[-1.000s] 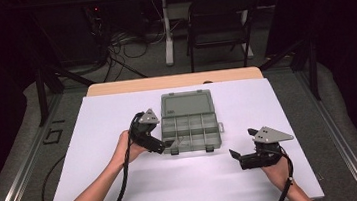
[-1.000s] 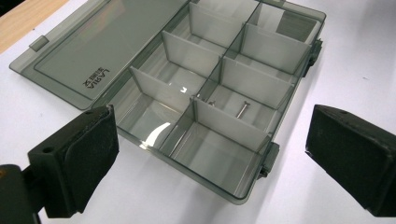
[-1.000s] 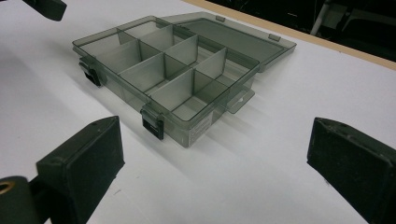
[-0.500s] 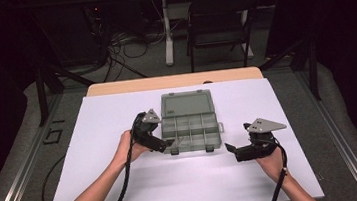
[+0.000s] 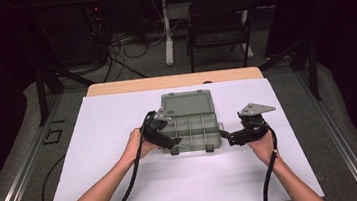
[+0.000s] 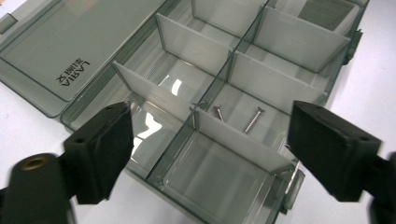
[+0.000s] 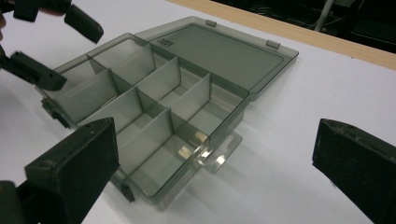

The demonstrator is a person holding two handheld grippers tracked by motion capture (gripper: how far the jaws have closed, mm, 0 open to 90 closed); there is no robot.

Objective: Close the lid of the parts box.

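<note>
Both grippers flank the open organizer box (image 5: 190,125), left gripper (image 5: 169,142) and right gripper (image 5: 226,137) spread, empty. Two screws (image 6: 238,116) lie in one compartment. Next likely calls for steadying the box or closing its lid (image 5: 187,102).

Smoky grey translucent box (image 5: 190,124), black jaws, white table (image 5: 125,186)

The table (image 5: 115,87) carried a white sheet (image 5: 120,137) that covered nearly all of its top; a strip of bare wood remained along the far edge. A grey plastic compartment box (image 5: 190,125) lay on the sheet, about midway across and toward the far side. Its lid (image 5: 187,102) was folded back flat on the sheet on the box's far side. Two small screws (image 6: 252,119) lay inside one compartment.
</note>
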